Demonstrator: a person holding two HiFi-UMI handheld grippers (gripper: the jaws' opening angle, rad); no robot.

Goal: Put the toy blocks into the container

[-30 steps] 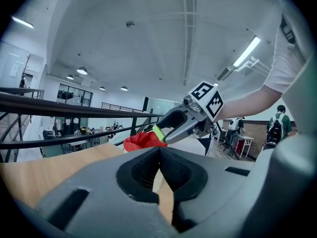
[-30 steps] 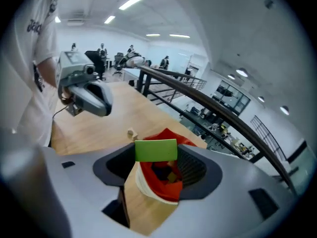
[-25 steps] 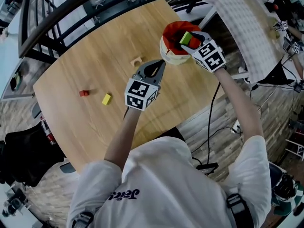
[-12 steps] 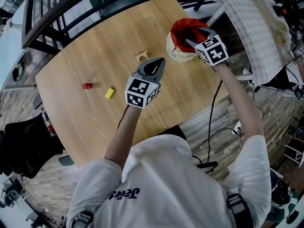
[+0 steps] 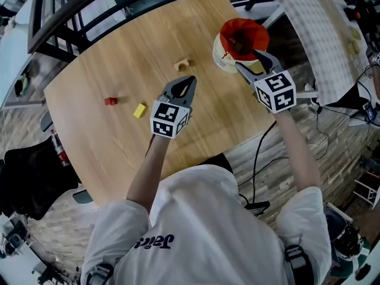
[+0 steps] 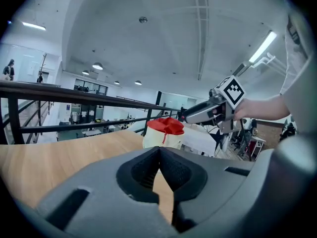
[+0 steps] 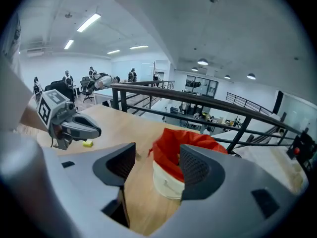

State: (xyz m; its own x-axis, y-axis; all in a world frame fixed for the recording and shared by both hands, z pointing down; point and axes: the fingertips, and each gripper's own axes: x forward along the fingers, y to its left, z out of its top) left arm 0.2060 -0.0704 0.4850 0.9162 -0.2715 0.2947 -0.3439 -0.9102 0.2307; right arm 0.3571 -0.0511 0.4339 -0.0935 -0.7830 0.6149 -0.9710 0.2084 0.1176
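The container is a white bucket with a red liner, standing at the far right of the wooden table. My right gripper hovers just on the near side of it, open and empty. In the right gripper view the container shows between the spread jaws of that gripper. My left gripper hangs over mid-table, shut with nothing in it. A red block and a yellow block lie to its left. A small wooden arch block lies ahead of it. The container's inside is hidden.
A black railing curves round the table's far edge. A white perforated panel lies right of the container. The left gripper view shows the container and the right gripper ahead. Cables run over the floor at the right.
My right gripper held a green block over the container, dipped in, let it go, and has pulled back open toward me. The left gripper stayed shut and drifted slightly left.
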